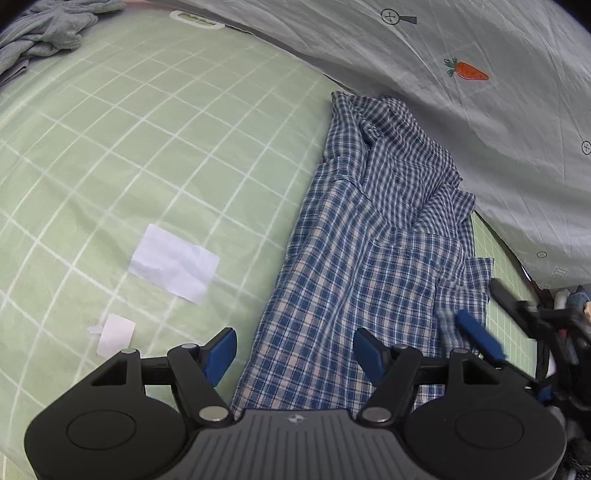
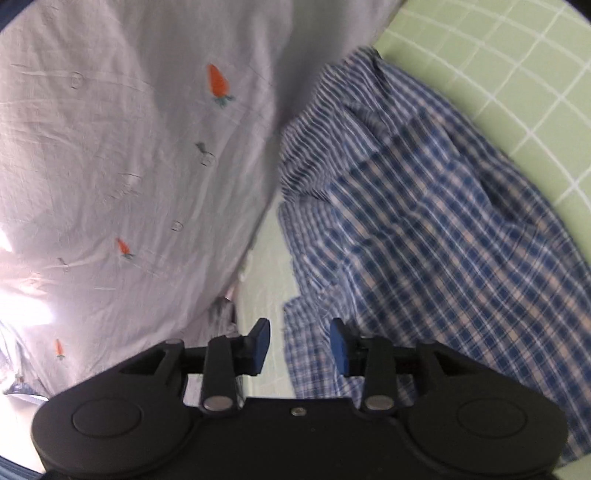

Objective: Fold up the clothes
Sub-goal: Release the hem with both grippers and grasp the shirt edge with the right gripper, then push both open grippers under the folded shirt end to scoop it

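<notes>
A blue and white plaid shirt (image 1: 373, 236) lies crumpled in a long heap on the green checked bed sheet (image 1: 147, 147). My left gripper (image 1: 295, 350) is open and empty, hovering just above the shirt's near end. My right gripper (image 2: 301, 345) is open, its jaws on either side of a plaid edge (image 2: 424, 229) of the shirt at the side next to the grey quilt. It also shows in the left wrist view (image 1: 480, 338), blurred, at the shirt's right edge.
A grey quilt with carrot prints (image 1: 461, 70) borders the shirt on the far side; it also shows in the right wrist view (image 2: 129, 147). A white paper (image 1: 173, 264) and a smaller white scrap (image 1: 114, 334) lie on the sheet. A grey-green garment (image 1: 44, 33) is bunched at the far left.
</notes>
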Action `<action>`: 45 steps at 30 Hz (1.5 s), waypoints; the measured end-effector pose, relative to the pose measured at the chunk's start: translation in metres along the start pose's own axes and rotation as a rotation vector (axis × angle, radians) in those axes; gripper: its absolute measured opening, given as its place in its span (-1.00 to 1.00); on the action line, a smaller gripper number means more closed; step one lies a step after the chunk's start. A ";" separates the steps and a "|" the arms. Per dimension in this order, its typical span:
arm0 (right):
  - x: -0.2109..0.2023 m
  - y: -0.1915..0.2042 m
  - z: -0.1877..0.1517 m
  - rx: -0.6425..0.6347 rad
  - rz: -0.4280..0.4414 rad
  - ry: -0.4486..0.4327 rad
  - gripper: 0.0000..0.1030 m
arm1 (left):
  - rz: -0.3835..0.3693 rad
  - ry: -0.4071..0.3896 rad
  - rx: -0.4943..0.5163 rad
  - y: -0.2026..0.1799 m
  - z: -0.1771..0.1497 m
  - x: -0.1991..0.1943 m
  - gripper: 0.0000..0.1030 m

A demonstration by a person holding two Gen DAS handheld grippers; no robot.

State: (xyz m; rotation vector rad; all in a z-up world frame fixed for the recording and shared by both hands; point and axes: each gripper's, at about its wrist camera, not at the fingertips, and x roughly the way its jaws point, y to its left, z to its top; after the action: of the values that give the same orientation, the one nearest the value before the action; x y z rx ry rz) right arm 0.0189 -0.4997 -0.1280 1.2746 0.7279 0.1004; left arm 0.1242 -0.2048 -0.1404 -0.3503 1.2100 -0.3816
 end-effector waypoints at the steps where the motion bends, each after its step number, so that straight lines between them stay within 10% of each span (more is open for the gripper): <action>1: 0.004 -0.002 0.002 0.010 -0.017 0.009 -0.27 | 0.003 0.001 0.001 0.000 0.000 0.000 0.36; 10: -0.041 -0.018 0.003 0.104 -0.097 -0.107 0.77 | -0.016 0.055 -0.136 0.018 0.001 0.000 0.38; 20: -0.098 -0.060 -0.013 0.301 -0.257 -0.209 0.84 | -0.151 0.164 -0.481 0.058 -0.017 -0.008 0.41; 34: -0.119 -0.116 -0.050 0.665 -0.085 -0.178 0.85 | -0.303 0.212 -0.827 0.097 -0.042 -0.016 0.42; 45: -0.106 -0.115 -0.046 0.646 -0.056 -0.122 0.85 | -0.360 0.240 -0.945 0.104 -0.054 -0.022 0.52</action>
State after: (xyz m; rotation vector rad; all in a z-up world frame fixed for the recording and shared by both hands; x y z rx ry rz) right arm -0.1246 -0.5463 -0.1885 1.8531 0.7137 -0.2786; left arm 0.0771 -0.1059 -0.1869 -1.3790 1.5133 -0.1312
